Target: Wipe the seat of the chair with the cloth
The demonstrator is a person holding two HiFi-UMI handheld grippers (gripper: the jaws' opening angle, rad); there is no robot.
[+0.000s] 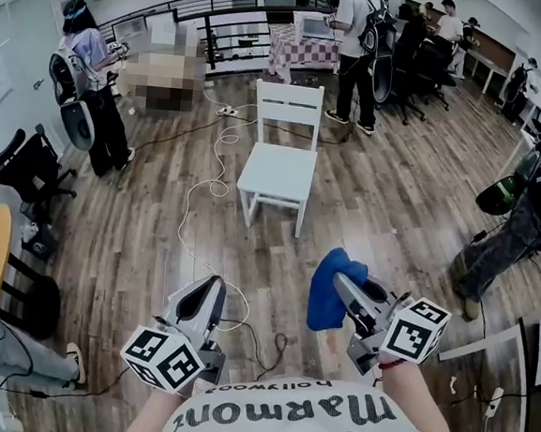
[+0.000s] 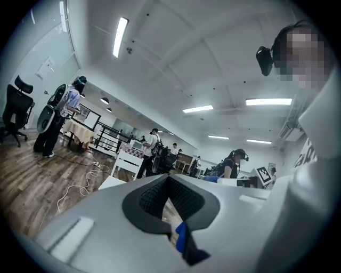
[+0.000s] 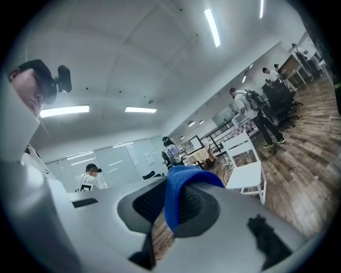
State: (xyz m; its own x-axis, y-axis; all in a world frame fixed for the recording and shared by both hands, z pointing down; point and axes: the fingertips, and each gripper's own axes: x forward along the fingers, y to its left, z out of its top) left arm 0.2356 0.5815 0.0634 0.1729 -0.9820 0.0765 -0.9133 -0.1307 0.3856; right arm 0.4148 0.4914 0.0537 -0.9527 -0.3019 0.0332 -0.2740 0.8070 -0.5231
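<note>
Right gripper point(image 1: 342, 284): jaws clamping the blue cloth point(image 1: 324, 298), which is draping over their tips and hanging down toward the wood floor point(image 1: 394, 207). Left gripper point(image 1: 213, 288): jaws pressing together, gripping nothing. Both are hovering low in the head view, close to the person's body. White chair point(image 1: 278, 155): standing upright ahead of both grippers and well apart from them, its seat point(image 1: 279, 172) facing them. White cable point(image 1: 222, 150): trailing across the floor beside the chair.
</note>
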